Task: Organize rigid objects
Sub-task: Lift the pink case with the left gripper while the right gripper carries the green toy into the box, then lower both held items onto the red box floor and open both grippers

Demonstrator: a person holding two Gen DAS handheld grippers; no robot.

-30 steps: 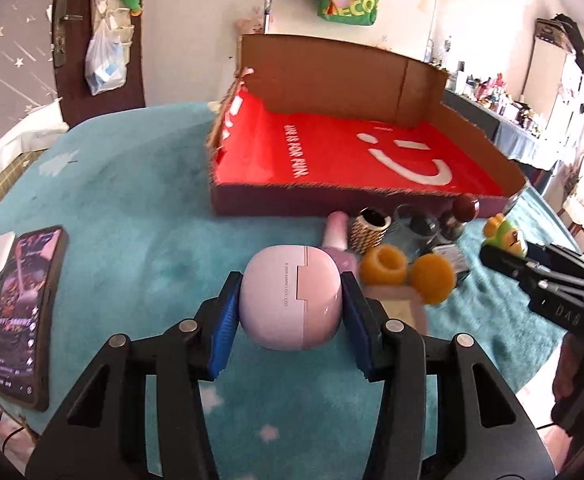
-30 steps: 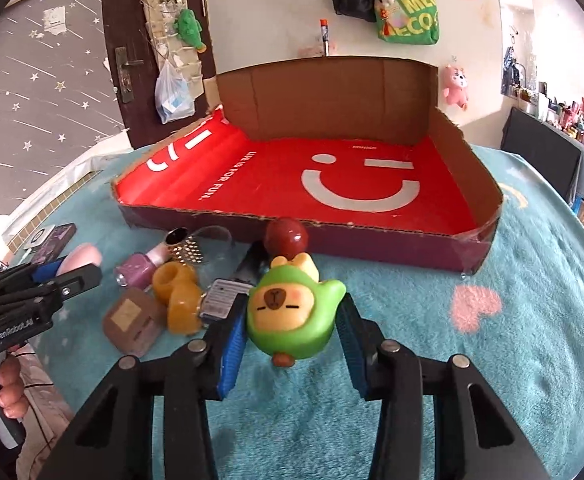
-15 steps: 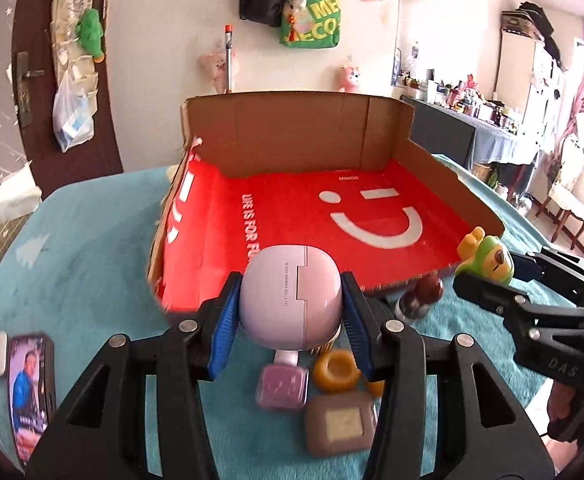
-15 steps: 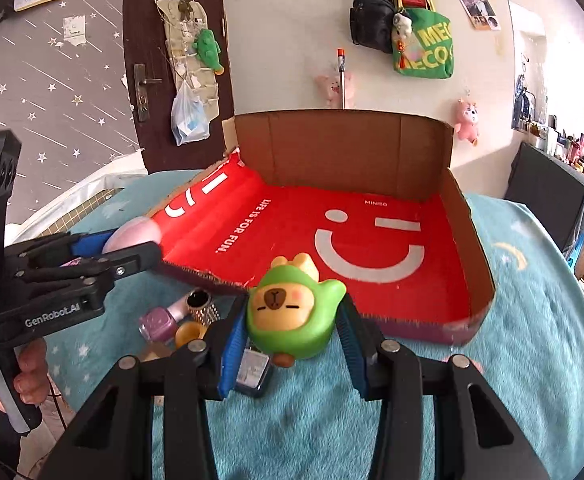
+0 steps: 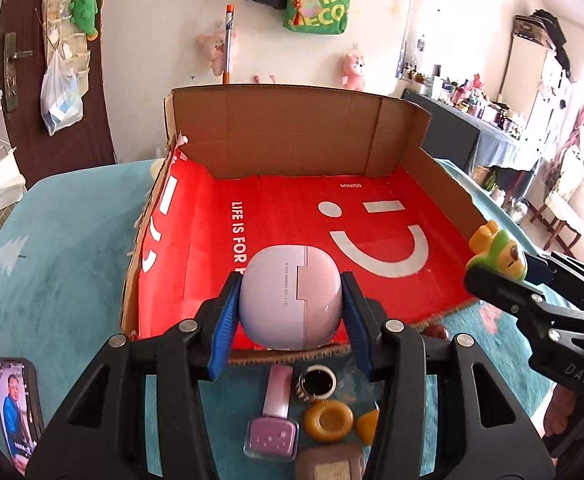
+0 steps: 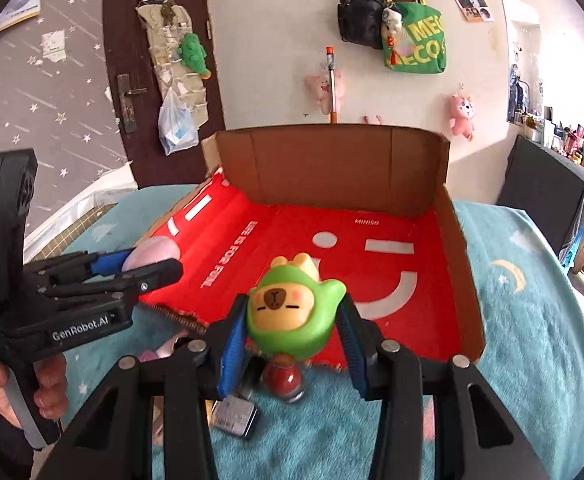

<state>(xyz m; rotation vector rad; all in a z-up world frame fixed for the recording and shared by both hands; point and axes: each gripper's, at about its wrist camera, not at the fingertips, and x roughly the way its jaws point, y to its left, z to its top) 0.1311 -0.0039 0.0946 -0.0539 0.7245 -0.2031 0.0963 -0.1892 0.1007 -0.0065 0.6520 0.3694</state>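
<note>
A red box floor with white smiley print, brown cardboard walls; a pale pink case; a green-and-yellow toy; a teal cloth with pale star patterns at nine o'clock.

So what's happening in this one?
A person is tidying small items into a red-lined cardboard box. The left gripper holds a pink case and the right gripper a green capybara toy, both at the box's near edge. Nail polish and yellow rings lie outside.
</note>
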